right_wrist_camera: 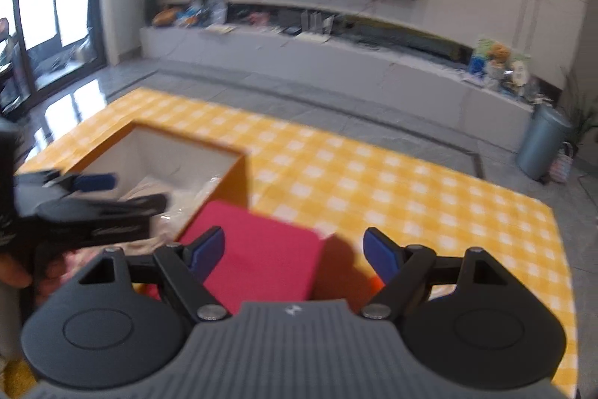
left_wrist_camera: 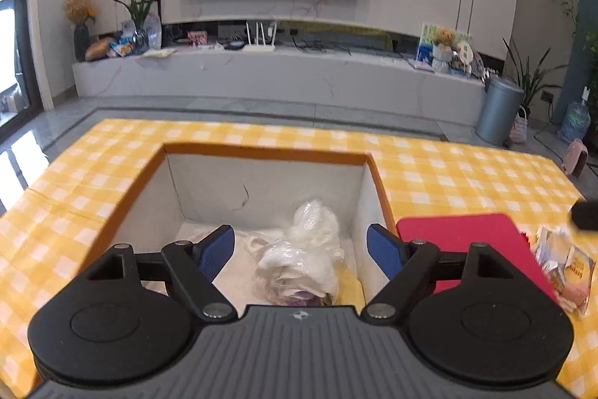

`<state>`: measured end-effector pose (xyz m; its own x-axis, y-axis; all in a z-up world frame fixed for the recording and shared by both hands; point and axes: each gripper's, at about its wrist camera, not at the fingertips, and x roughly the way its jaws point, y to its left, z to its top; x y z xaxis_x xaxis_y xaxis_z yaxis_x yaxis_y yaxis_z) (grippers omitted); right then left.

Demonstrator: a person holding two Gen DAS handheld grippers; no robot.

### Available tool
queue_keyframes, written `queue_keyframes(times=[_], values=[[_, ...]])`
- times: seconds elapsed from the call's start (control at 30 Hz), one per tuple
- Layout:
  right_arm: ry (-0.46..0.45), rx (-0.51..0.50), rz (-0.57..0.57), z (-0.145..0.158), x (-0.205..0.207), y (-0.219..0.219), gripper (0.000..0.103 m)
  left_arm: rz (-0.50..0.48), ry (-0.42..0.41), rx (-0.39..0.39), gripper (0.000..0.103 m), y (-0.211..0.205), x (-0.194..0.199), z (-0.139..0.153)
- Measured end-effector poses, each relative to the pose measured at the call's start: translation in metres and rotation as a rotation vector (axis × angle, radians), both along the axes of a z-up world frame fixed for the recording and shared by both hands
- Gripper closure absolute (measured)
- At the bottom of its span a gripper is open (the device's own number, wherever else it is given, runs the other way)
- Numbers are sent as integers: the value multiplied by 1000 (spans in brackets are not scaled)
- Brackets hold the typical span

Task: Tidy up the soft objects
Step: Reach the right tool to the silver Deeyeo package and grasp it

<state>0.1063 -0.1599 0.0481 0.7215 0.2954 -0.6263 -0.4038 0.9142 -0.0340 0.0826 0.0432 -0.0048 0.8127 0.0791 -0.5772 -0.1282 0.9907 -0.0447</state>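
- While the left hand-held gripper (left_wrist_camera: 301,251) hangs over the open box (left_wrist_camera: 261,152), its blue pads (left_wrist_camera: 218,249) stand wide apart with nothing between them; they touch nothing.
- It points down into the box at a slant. In the right wrist view it shows at the left edge (right_wrist_camera: 95,187), reaching over the box's (right_wrist_camera: 231,174) near corner, with a part of the holding hand (right_wrist_camera: 15,272) visible below it.
- A crumpled clear plastic bag (left_wrist_camera: 306,257) with white stuff inside lies on the box floor, below and between the left pads, apart from them.
- The right hand-held gripper (right_wrist_camera: 295,257) is also spread wide and holds nothing; its pads (right_wrist_camera: 209,249) hover above a red cloth (right_wrist_camera: 261,249) without pressing on it. This view is blurred.
- It tilts downward toward the desk (right_wrist_camera: 411,197), which is covered in a yellow-and-white check.
- The red cloth (left_wrist_camera: 459,238) lies flat on the desk (left_wrist_camera: 467,171), just beside the box's right wall; whether it touches the wall cannot be told.
- A small heap of wrappers (left_wrist_camera: 564,268) lies on the desk just right of the cloth.
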Motion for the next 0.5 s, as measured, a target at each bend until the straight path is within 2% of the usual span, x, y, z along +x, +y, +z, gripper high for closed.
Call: queue_keyframes(times=[0.1, 0.23, 0.37, 0.5], values=[[-29, 46, -77, 14, 5, -34, 23, -7, -24, -11, 9, -1, -6, 13], [-50, 106, -214, 16, 9, -82, 22, -19, -53, 4, 9, -11, -15, 29], [-31, 126, -323, 3, 13, -118, 21, -75, -93, -8, 8, -38, -25, 46], [64, 94, -338, -27, 32, -141, 21, -168, -81, -13, 8, -77, -22, 54]])
